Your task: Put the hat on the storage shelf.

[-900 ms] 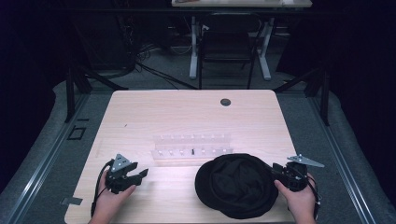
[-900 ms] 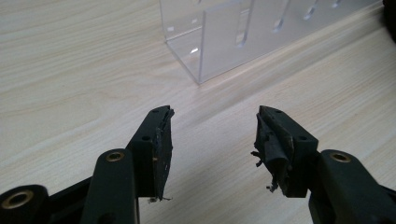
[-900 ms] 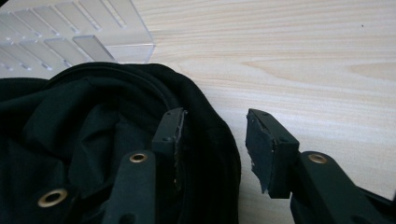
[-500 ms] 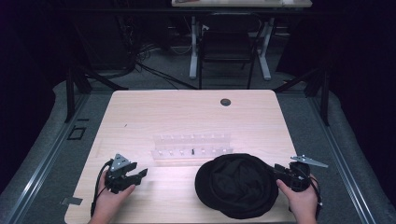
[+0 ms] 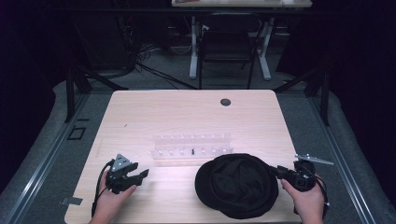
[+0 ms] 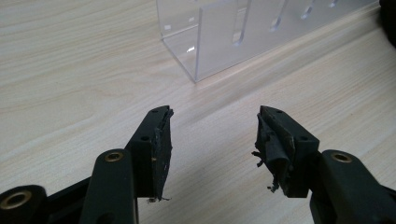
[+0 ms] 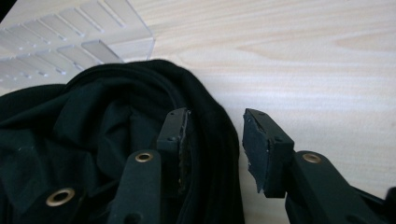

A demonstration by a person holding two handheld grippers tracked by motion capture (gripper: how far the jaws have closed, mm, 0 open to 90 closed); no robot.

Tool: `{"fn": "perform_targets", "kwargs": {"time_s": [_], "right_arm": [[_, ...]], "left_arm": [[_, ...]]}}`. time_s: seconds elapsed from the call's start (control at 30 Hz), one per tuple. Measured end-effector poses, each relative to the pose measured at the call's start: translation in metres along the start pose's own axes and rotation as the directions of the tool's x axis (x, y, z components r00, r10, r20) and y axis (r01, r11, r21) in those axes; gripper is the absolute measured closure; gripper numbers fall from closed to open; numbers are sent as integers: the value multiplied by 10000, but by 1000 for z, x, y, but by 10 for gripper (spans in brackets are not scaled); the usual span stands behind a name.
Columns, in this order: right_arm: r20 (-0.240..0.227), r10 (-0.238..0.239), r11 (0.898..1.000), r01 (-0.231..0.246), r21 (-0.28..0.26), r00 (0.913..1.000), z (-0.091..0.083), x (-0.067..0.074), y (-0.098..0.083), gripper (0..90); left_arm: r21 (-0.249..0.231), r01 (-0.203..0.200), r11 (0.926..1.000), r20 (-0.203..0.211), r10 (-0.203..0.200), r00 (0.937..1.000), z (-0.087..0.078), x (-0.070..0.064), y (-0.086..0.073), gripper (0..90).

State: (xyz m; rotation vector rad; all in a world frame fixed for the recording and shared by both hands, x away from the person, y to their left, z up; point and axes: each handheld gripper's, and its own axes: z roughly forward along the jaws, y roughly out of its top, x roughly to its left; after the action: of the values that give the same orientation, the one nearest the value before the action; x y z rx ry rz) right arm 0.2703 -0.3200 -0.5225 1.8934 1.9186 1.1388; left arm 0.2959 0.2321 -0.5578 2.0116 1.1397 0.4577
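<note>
So the thing being worked on is a floppy black fabric hat (image 5: pixel 237 185) lying crown-down near the front edge of the light wooden table (image 5: pixel 187 116), just in front of a clear acrylic rack (image 5: pixel 191 145) with slots. The right gripper (image 7: pixel 215 140) is at the hat's right rim, jaws wide, with the rolled edge sitting between them but not pinched yet. The left gripper (image 6: pixel 212 135) is well off to the left over bare wood, also wide open, holding nothing.

If I were doing this, I'd push the right one a little deeper so the pads catch the whole rim fold, not just the outer layer, then close slowly. Thin fabric likely slips out otherwise.
</note>
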Motion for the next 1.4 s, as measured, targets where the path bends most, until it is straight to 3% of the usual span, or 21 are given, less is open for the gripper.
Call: {"fn": "perform_targets", "kwargs": {"time_s": [0.07, 0.1, 0.27, 0.5, 0.83, 0.9, 1.03, 1.07, 1.1, 1.13, 1.17, 1.3, 1.33, 1.4], "right_arm": [[27, 67, 9992, -68, 393, 10000, -1, 0, 1, 620], [-185, 187, 9982, -176, 566, 9997, 1, 0, 0, 627], [-2, 199, 9939, -198, 1088, 9998, 3, 0, 0, 648], [87, 454, 9870, -462, 1541, 9989, 3, -3, 1, 676], [182, 546, 9639, -575, 2598, 9983, 7, -13, 5, 690], [154, 704, 9563, -718, 2833, 9974, 8, -14, 9, 701], [91, 600, 9288, -592, 3657, 9982, 14, -15, 20, 720], [-35, 623, 9166, -558, 3960, 9981, 16, -17, 24, 732], [-35, 623, 9166, -558, 3960, 9981, 16, -17, 24, 732], [-56, 542, 9039, -467, 4253, 9985, 20, -17, 28, 737], [-56, 542, 9039, -467, 4253, 9985, 20, -17, 28, 737], [-192, 576, 8734, -411, 4853, 9982, 28, -16, 33, 739], [-192, 576, 8734, -411, 4853, 9982, 28, -16, 33, 739], [-291, 354, 8463, -145, 5325, 9989, 31, -16, 35, 742]], "left_arm": [[84, -96, 9999, 16, 96, 10000, 0, 0, 0, 455], [-4, -56, 10000, -13, 56, 10000, 1, -1, 0, 455], [-13, 6, 10000, 10, -6, 10000, 2, -1, 0, 455], [12, -30, 10000, 20, 30, 10000, 3, -2, -1, 455], [59, -6, 10000, 28, 6, 10000, 3, -3, -1, 456], [67, -28, 10000, 19, 28, 10000, 3, -3, -1, 455], [82, -53, 10000, 24, 53, 10000, 3, -2, -1, 455], [75, -50, 10000, 24, 50, 10000, 3, -2, -1, 455], [78, -61, 10000, 23, 61, 10000, 3, -2, -1, 455], [82, -61, 9999, 26, 61, 10000, 3, -2, -1, 455], [84, -65, 9999, 29, 65, 10000, 3, -2, -1, 455], [151, -65, 9999, 42, 65, 10000, 3, -3, -1, 455], [107, -66, 9999, -4, 66, 10000, 4, -3, -1, 455], [87, -59, 9999, 4, 59, 10000, 4, -4, -1, 455]]}}
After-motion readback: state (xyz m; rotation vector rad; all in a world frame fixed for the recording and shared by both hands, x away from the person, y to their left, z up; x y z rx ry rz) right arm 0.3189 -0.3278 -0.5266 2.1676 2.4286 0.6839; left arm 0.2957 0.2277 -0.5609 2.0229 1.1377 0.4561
